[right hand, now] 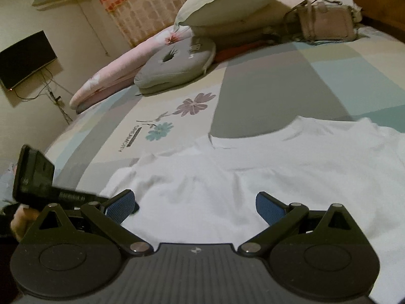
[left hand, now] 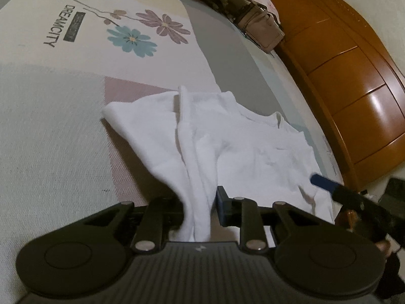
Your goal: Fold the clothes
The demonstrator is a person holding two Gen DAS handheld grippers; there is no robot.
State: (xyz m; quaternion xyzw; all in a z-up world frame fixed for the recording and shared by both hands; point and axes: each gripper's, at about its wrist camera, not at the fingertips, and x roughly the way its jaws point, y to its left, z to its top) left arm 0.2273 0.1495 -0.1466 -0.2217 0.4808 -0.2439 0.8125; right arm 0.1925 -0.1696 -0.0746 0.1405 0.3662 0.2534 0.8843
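While your left tongs (left hand: 200, 210) are pinching a bunched edge of the white shirt (left hand: 243, 147) lying on the bed (left hand: 50, 139), your right tongs (right hand: 195, 206) are hovering wide above it; be closing them on the matching edge, keeping tension even.

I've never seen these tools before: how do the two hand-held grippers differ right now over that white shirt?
The left gripper is pinched shut on a bunch of the white shirt; the right gripper has its jaws wide apart, holding nothing. Cloth runs between the left's fingers; the right's only hover over it. Both have black arms and blue pads.
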